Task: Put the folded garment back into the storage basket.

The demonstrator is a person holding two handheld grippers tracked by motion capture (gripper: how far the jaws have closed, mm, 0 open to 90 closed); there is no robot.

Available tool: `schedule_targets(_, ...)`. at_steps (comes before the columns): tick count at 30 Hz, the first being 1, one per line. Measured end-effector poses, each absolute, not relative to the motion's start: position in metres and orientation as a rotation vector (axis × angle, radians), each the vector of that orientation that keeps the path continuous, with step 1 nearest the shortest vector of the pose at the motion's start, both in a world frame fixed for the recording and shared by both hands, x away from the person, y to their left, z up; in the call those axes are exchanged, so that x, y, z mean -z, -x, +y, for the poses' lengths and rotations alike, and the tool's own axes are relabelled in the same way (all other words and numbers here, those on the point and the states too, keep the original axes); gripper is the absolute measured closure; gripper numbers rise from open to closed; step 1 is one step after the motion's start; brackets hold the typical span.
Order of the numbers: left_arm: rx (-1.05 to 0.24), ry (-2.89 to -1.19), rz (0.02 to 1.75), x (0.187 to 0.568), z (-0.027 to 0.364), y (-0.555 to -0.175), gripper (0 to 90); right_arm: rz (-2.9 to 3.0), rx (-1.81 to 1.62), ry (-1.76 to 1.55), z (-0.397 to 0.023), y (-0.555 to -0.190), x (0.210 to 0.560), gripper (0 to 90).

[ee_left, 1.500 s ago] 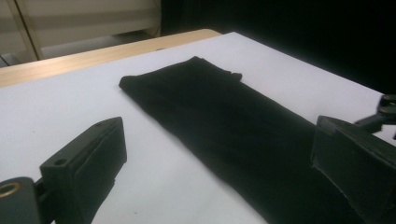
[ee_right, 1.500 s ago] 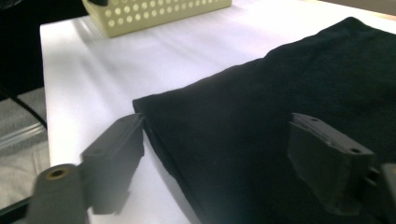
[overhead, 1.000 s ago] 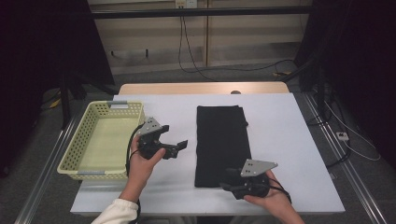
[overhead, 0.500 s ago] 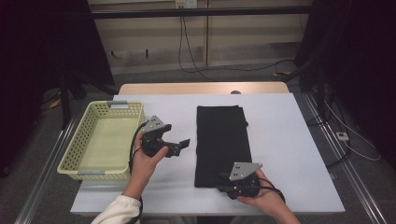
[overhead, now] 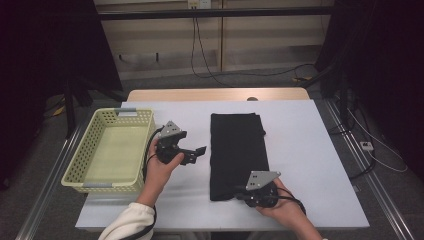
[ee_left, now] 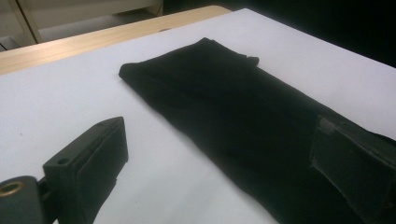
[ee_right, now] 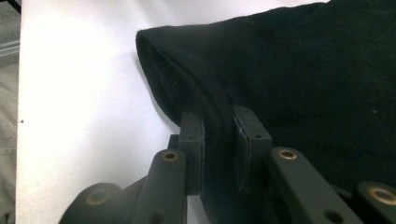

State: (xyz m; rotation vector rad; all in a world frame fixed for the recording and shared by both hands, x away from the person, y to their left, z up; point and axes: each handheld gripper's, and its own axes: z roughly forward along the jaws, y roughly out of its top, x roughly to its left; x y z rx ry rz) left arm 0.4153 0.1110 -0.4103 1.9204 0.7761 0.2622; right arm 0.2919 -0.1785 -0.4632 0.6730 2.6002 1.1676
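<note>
A black folded cloth [overhead: 237,145] lies lengthwise in the middle of the white table [overhead: 305,150]. At the cloth's near edge, my right gripper [overhead: 241,193] has just been closing and is now shut on it. In the right gripper view the right gripper [ee_right: 217,135] pinches a thick fold of the cloth [ee_right: 303,70] between both pads. My left gripper [overhead: 196,154] hovers just left of the cloth, open, pointing toward it. In the left gripper view the left gripper [ee_left: 219,158] is spread wide above the cloth [ee_left: 224,88] and holds nothing.
A pale yellow plastic basket [overhead: 80,160] stands at the table's left side, close behind the left hand. A wooden strip [overhead: 215,94] runs along the far edge. Bare white tabletop lies right of the cloth.
The right gripper's jaws have closed on the cloth's near edge. Both hands have barely moved.
</note>
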Motion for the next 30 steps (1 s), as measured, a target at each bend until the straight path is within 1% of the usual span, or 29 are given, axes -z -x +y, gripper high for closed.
schedule_targets(4, -0.262, -1.929, 0.789, 0.413, 0.110, -0.420, 4.5, 2.581, -1.163, -0.691, -0.178, -0.291, 0.463, 79.6)
schedule_targets(8, -0.253, -1.935, 0.802, 0.418, 0.106, -0.426, 4.5, 2.578, -1.217, -0.768, -0.182, -0.294, 0.464, 81.1)
schedule_targets(11, -0.254, -1.948, 0.809, 0.424, 0.103, -0.433, 5.1, 2.576, -1.257, -0.816, -0.184, -0.295, 0.464, 81.5)
schedule_targets(16, -0.215, -1.943, 0.860, 0.436, 0.094, -0.450, 6.1, 2.594, -1.234, -0.757, -0.181, -0.292, 0.460, 81.6)
schedule_targets(23, -0.182, -1.959, 0.938, 0.445, 0.078, -0.478, 6.3, 2.610, -1.419, -0.787, -0.195, -0.285, 0.458, 81.7)
schedule_targets(27, -0.183, -1.975, 1.023, 0.452, 0.066, -0.496, 10.7, 2.594, -1.501, -0.772, -0.199, -0.275, 0.454, 81.7)
schedule_targets(30, -0.218, -1.997, 1.073, 0.456, 0.060, -0.506, 19.9, 2.583, -1.528, -0.755, -0.196, -0.271, 0.451, 81.6)
